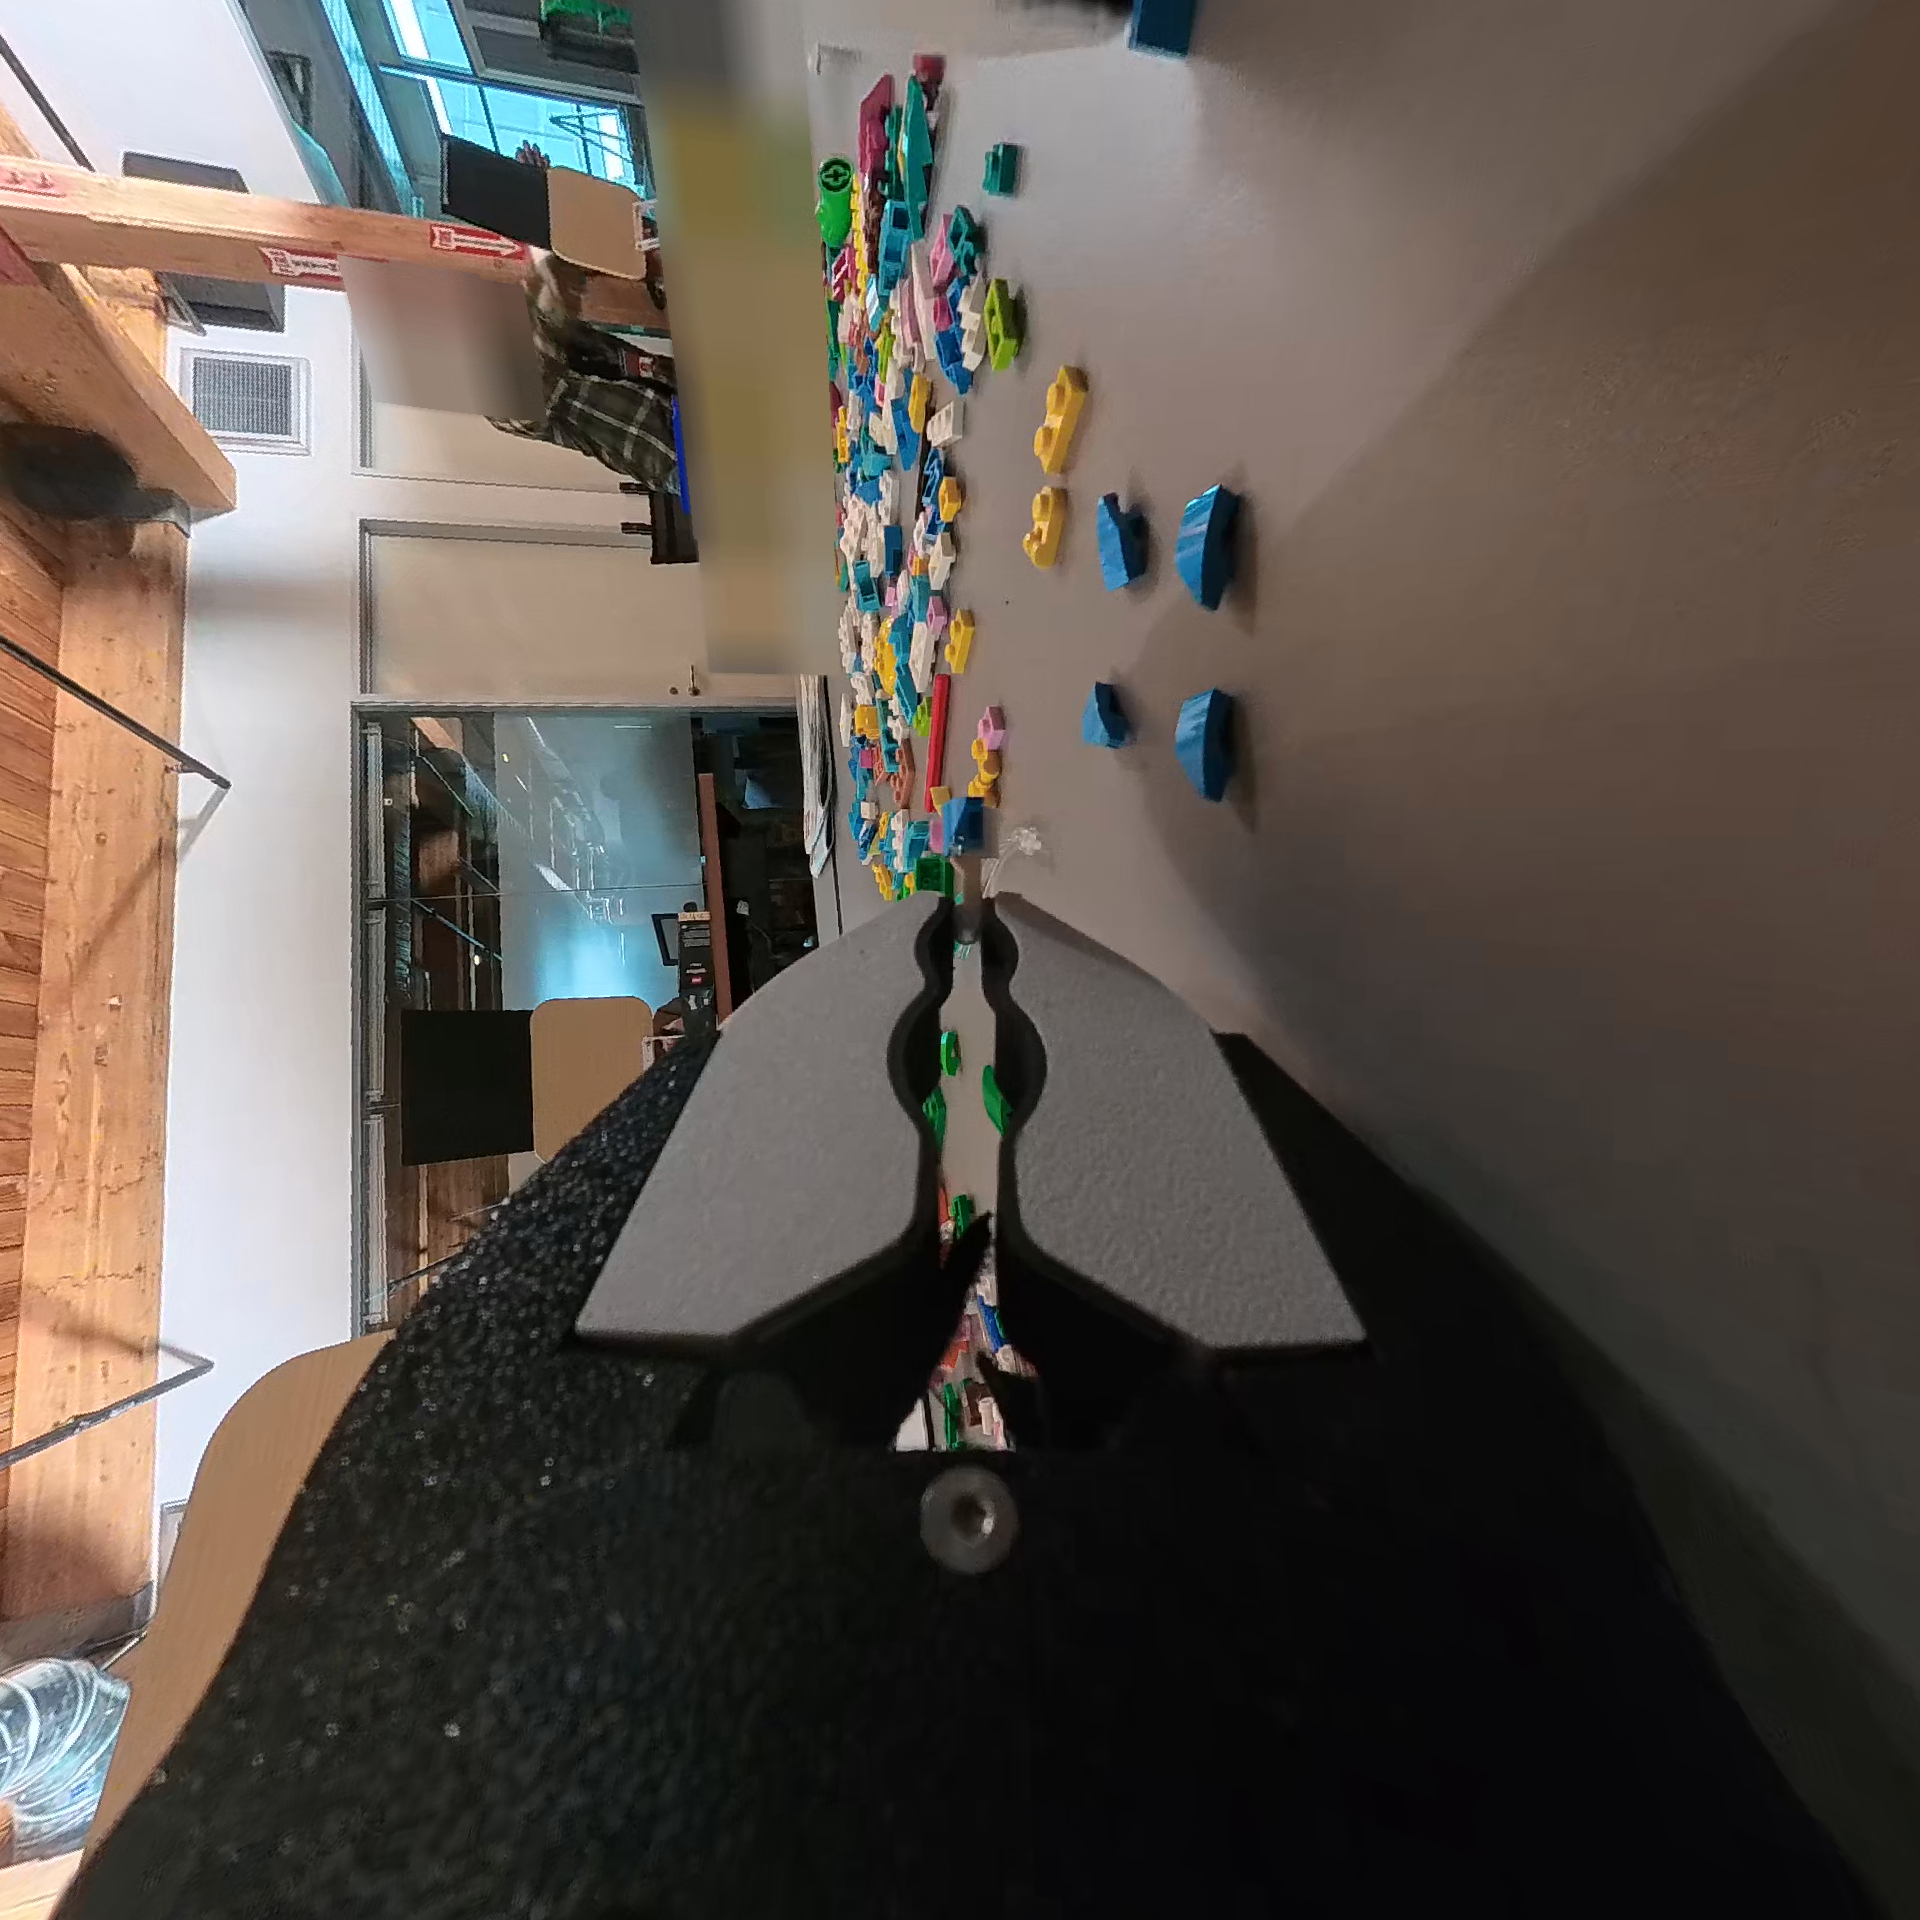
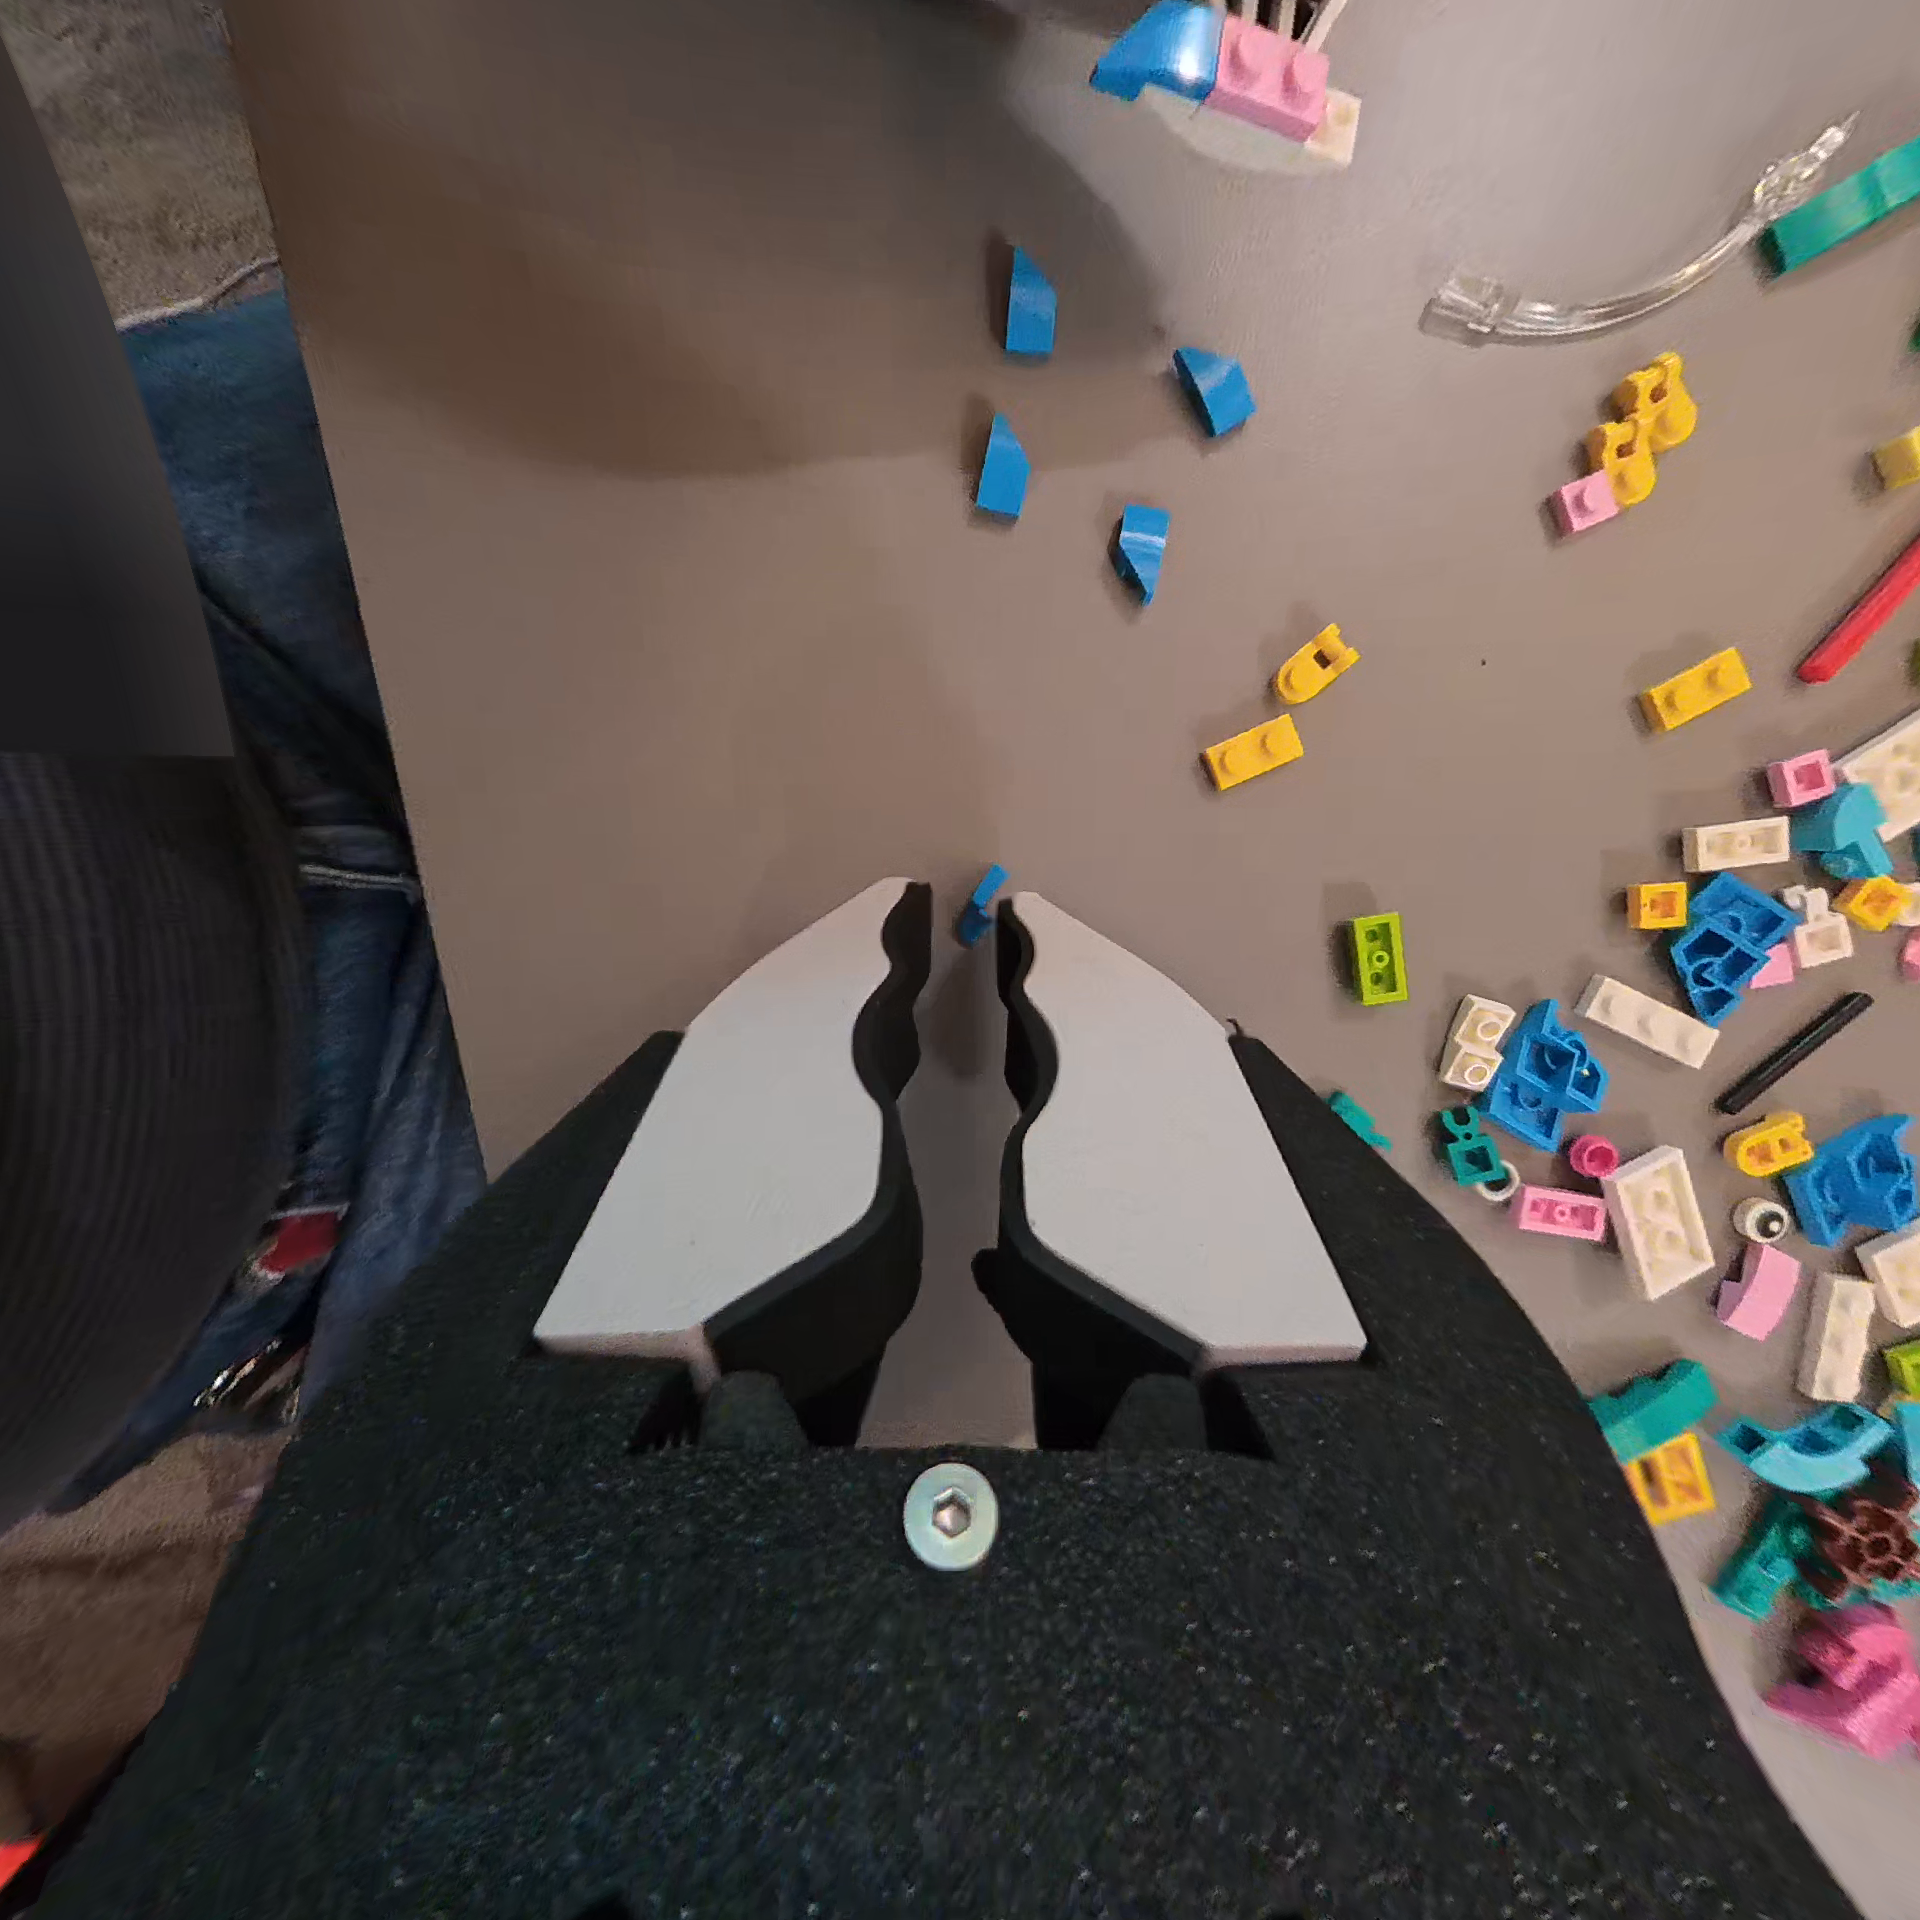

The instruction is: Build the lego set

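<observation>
My right gripper (image 2: 964, 906) is shut on a small blue piece (image 2: 979, 902), held at its tips above the grey table (image 2: 675, 623). Four blue slope bricks (image 2: 1140, 551) lie ahead of it, and also show in the left wrist view (image 1: 1120, 540). My left gripper (image 1: 966, 914) is shut on a small assembly (image 1: 961, 826) of blue, pink and white bricks. The assembly also shows at the top of the right wrist view (image 2: 1236, 88).
A big pile of mixed loose bricks (image 2: 1766, 1091) covers the table's right side and also shows in the left wrist view (image 1: 894, 520). Two yellow plates (image 2: 1252, 750) and a clear curved piece (image 2: 1621, 281) lie nearby. The table edge and a person's jeans (image 2: 312, 831) are at the left. Left tips to right tips: about 12 cm.
</observation>
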`<state>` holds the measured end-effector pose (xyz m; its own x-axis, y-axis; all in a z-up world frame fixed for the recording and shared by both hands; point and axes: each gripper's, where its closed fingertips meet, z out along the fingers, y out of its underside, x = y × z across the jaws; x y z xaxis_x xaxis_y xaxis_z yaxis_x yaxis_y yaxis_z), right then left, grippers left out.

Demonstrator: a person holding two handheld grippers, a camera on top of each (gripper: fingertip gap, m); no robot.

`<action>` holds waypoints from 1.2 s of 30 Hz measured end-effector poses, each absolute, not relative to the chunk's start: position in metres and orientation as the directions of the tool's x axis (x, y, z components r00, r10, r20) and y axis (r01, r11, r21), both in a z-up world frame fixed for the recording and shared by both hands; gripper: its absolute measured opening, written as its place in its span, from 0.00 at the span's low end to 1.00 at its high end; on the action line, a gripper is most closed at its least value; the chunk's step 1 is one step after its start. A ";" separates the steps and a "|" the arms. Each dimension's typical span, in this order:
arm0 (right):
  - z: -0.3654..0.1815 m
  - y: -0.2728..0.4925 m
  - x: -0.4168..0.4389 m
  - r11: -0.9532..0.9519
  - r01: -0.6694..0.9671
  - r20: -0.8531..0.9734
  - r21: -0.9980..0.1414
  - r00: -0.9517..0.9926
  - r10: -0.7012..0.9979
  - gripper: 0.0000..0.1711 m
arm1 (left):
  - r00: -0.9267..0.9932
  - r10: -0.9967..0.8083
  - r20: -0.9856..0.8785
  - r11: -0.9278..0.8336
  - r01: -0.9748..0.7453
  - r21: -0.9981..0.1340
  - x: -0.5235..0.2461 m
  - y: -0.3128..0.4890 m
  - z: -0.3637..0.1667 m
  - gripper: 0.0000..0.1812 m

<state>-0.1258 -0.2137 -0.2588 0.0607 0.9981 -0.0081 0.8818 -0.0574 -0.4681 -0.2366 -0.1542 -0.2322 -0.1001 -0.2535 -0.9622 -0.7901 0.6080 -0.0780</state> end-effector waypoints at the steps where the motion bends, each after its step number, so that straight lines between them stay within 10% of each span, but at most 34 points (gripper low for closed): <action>1: -0.258 -0.214 -0.126 -0.067 0.871 -0.013 -0.486 0.069 0.998 0.04 | -0.100 -0.253 -0.962 0.609 -0.790 -0.078 -0.236 -0.154 -0.232 0.02; 12: -0.245 -0.229 -0.128 -0.268 0.817 -0.426 -0.511 0.030 0.904 0.00 | -0.105 -0.251 -0.962 0.612 -0.788 -0.074 -0.235 -0.155 -0.232 0.02; 23: -0.248 -0.223 -0.133 0.132 0.803 -0.027 -0.581 -0.181 0.983 0.02 | -0.105 -0.250 -0.962 0.614 -0.786 -0.074 -0.235 -0.156 -0.232 0.02; 36: -0.258 -0.214 -0.117 0.096 0.780 0.025 -0.618 -0.103 0.994 0.00 | -0.108 -0.252 -0.962 0.613 -0.787 -0.072 -0.235 -0.156 -0.232 0.02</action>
